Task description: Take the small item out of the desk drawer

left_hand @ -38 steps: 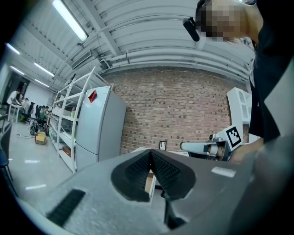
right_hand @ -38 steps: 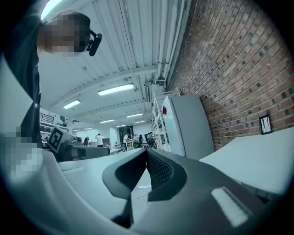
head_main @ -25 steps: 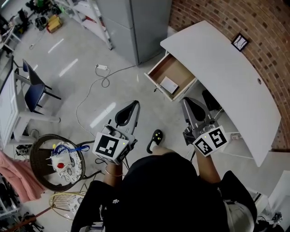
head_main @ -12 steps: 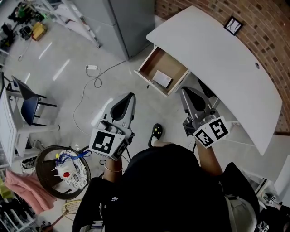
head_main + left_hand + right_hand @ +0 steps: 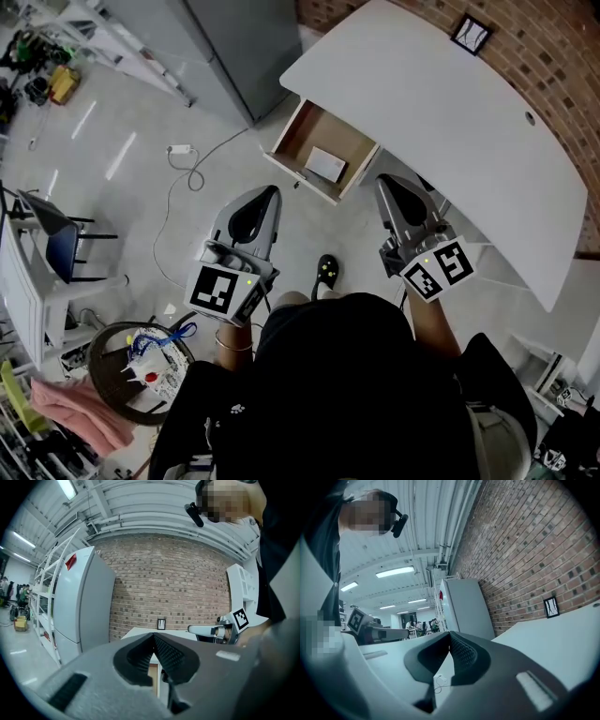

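Moved in closer to the desk (image 5: 441,112) over the last second; drawer (image 5: 302,180) already standing open, so probably only reach and pick left. Left gripper (image 5: 269,193) pinched together on nothing; right gripper (image 5: 382,182) likewise closed and empty. Small white flat item (image 5: 325,164) lying toward the drawer's front right corner, untouched; just ahead of both tips, roughly between them.

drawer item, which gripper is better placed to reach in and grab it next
Left, probably. The left gripper points toward the open drawer, and its own view shows the drawer past its shut tips. The right gripper sits beside the desk edge, aimed past the white item. Both are shut.
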Demonstrator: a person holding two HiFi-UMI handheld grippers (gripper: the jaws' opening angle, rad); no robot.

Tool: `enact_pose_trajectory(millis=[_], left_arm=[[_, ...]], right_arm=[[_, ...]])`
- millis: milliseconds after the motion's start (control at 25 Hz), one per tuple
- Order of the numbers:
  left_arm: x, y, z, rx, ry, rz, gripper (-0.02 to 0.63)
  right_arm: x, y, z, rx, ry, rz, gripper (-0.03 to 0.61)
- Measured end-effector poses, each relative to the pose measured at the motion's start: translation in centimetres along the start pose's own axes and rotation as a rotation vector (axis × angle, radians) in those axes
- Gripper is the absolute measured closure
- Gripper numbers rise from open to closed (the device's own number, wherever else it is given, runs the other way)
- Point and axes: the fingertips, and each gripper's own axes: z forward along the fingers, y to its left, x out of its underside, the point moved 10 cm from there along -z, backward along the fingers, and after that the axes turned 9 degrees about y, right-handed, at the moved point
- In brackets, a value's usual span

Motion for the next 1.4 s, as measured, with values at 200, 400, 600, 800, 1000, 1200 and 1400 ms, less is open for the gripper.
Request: enact_pose_trajectory(millis=[200,400,600,800,1000,1200,1400], left_arm=[[-0.7,0.1,1.8,0.023,0.013,0.019,0.621],[-1.9,-0.3,4.1,0.083,0.026,0.052,0.621],[-2.9,-1.0,7.2,0.171,0.037,0.093,0.621],[-3.4,-0.4,9.2,0.285,0.026,0.067,0.618],[-3.4,1.4,10.5,0.353,0.050,0.086,0.618],[-3.4,3.2,11.7,0.410,0.076,0.115,0.615],[-3.3,5.5,12.4,0.452,0.098,0.131,0.613]], right_arm=[[-0.1,-1.1,-0.9,0.032,-0.019,0.011,0.574],[-0.3,-2.1,-2.2,0.096,-0.047,0.028,0.574],[-0.4,-3.0,-4.6,0.191,-0.077,0.046,0.574],[-0.4,-2.6,-6.0,0.289,-0.091,0.060,0.574],[0.0,-1.4,-5.8,0.379,-0.092,0.075,0.574],[0.5,-0.4,-4.8,0.448,-0.085,0.089,0.574],[0.7,0.6,-3.0,0.500,-0.085,0.100,0.574]])
